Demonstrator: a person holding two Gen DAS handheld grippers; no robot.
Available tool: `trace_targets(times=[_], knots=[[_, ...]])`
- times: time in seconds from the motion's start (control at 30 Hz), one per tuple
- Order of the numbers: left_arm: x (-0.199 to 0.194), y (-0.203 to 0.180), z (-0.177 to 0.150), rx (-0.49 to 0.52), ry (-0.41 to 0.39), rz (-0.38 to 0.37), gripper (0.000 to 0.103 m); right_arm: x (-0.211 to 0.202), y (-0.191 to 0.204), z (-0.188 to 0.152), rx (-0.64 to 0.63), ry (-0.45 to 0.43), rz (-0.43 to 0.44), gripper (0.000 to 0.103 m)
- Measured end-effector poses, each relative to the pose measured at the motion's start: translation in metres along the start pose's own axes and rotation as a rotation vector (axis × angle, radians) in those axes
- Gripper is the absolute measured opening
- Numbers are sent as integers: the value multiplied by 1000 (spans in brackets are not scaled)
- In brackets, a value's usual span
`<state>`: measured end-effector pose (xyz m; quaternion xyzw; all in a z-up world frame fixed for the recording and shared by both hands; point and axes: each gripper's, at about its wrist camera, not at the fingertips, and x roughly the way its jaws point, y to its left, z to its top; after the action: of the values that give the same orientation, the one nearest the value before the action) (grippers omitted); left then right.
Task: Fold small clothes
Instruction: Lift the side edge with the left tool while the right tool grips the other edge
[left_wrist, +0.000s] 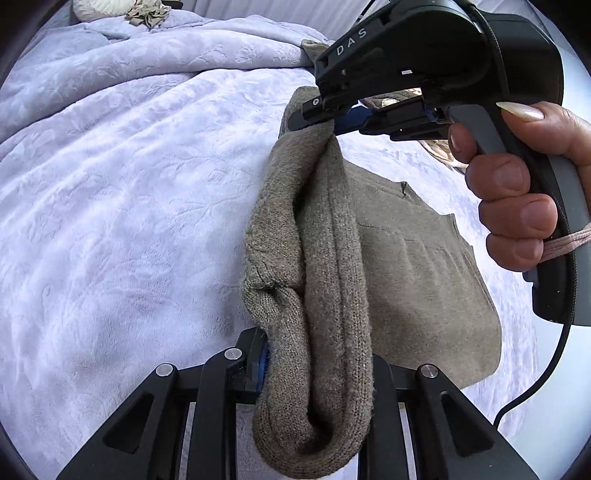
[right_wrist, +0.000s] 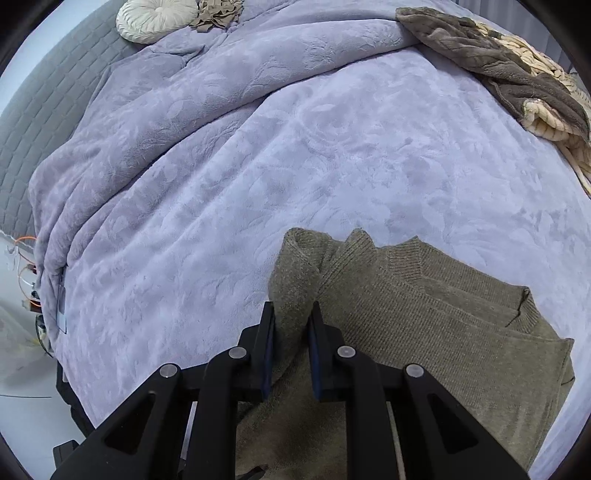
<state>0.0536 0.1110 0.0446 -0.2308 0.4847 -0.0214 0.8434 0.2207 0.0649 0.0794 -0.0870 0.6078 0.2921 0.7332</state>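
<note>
Left gripper (left_wrist: 317, 354) clamped on a bunched fold of the olive knit sweater (left_wrist: 417, 258). Right gripper (right_wrist: 291, 350) pinching another raised fold, remainder draped on the lavender blanket (right_wrist: 258, 155).

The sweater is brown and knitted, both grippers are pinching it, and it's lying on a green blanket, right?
Almost. The sweater is brown and knitted, and the left gripper and right gripper both pinch it, but the blanket is pale lilac, not green, as the right wrist view shows.

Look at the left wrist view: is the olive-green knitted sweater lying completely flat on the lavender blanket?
No. The olive-green knitted sweater has one edge bunched and lifted off the lavender blanket, clamped between the left gripper and right gripper.
</note>
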Motion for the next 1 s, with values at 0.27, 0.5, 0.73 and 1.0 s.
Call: trace_targets(times=[0.27, 0.5, 0.73, 1.0], knots=[[-17, -31, 3, 67, -17, 36, 24, -28, -18, -6, 6, -42, 37, 17], [-22, -67, 3, 137, -16, 55, 24, -60, -48, -15, 30, -75, 63, 17], [-20, -115, 1, 229, -5, 76, 24, -86, -92, -31, 80, -111, 84, 17], [-4, -159, -2, 304, 21, 100, 17, -107, -135, -53, 101, -142, 85, 16]])
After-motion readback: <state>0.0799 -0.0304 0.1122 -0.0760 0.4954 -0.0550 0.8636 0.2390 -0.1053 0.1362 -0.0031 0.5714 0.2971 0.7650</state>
